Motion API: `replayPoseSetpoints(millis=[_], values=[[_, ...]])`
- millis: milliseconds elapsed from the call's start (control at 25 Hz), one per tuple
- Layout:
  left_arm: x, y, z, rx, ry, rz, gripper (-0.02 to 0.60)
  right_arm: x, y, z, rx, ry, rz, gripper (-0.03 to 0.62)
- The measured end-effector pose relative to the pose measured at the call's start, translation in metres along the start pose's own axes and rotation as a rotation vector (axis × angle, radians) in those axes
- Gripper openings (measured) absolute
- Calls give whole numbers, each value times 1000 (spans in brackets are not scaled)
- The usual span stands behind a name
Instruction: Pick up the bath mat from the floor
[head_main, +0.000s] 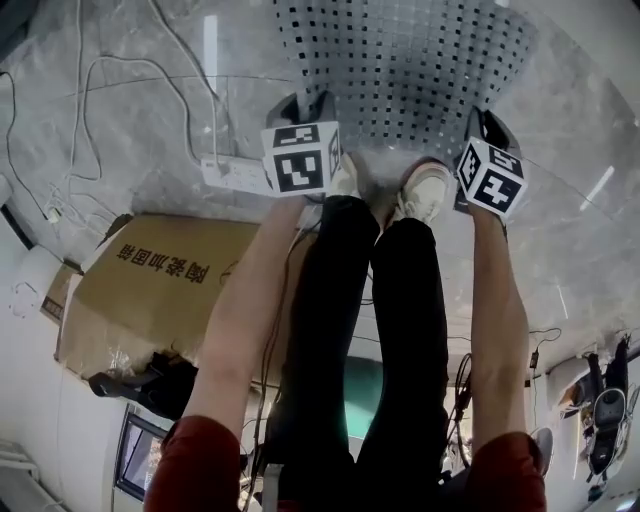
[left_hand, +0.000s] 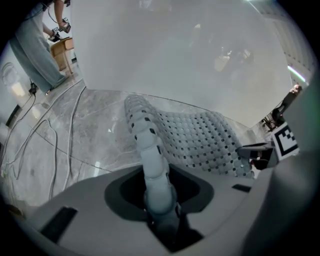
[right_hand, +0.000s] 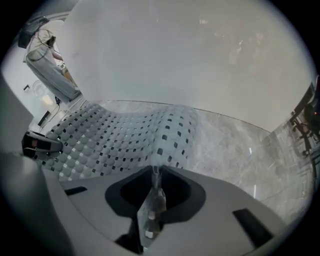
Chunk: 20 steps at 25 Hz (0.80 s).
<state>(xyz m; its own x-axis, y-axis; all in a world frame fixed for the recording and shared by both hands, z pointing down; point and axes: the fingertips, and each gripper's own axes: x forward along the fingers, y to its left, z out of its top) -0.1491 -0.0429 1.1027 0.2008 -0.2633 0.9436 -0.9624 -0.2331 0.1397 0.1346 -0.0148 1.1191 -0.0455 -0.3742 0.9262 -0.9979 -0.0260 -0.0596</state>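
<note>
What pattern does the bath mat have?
Pale grey pebbled bath mat, grid of square holes; head view best.

Bright even light, fisheye-warped edges.

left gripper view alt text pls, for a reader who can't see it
The left gripper is shut on a bunched edge of a pale grey, bumpy plastic bath mat dotted with square holes, which arches away over a grey marble floor. White cables trail across the floor at left.

Grey perforated bath mat (head_main: 400, 70) sags, pinched at two corners.
</note>
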Motion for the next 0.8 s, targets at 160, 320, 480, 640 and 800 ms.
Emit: replayPoseSetpoints(millis=[160, 320, 480, 640, 800], values=[[-25, -17, 11, 19, -6, -12, 118, -29, 9, 16, 5, -20, 10, 63], [-58, -31, 23, 42, -21, -18, 114, -65, 19, 32, 18, -49, 19, 58], [-101, -41, 39, 21, -46, -15, 110, -114, 27, 55, 18, -96, 25, 58], [-154, -49, 55, 14, -61, -4, 109, -169, 34, 82, 15, -139, 31, 58], [-211, -62, 78, -37, -81, -23, 107, -228, 40, 108, 25, -176, 41, 57]])
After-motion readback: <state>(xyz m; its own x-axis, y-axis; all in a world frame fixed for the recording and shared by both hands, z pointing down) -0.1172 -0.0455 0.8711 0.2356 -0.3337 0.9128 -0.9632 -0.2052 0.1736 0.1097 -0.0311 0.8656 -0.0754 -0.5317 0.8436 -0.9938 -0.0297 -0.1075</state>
